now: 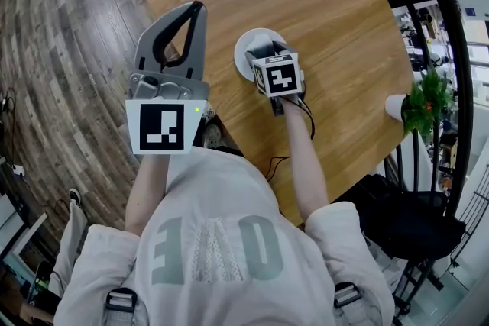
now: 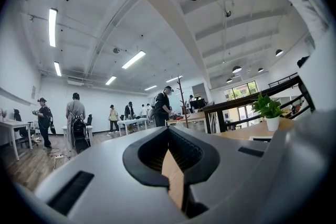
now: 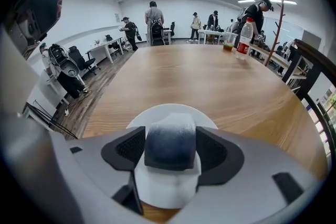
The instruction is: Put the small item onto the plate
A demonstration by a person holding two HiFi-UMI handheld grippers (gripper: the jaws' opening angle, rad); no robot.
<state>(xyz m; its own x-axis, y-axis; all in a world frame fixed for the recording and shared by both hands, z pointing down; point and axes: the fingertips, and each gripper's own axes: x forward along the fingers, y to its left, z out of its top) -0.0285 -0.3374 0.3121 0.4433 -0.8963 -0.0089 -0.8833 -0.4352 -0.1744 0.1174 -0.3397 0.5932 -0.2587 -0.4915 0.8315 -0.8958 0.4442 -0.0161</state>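
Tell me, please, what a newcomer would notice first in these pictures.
The right tool grips a small block, dark blue fading to white, over a round white plate near the close edge of the large light-brown wooden table. The left tool is held level, shut and empty, at the table's left edge beside the dark plank floor.

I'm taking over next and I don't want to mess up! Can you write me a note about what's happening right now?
Left gripper: shut, empty, held level by the table's edge.
Right gripper: shut on the small item, tilted down over the plate.
Plate: white, on the wooden table, close to the person.
Done: the item is gripped and above the plate.
Left: probably set it down, open the jaws and back away. I cannot tell whether it touches the plate yet.
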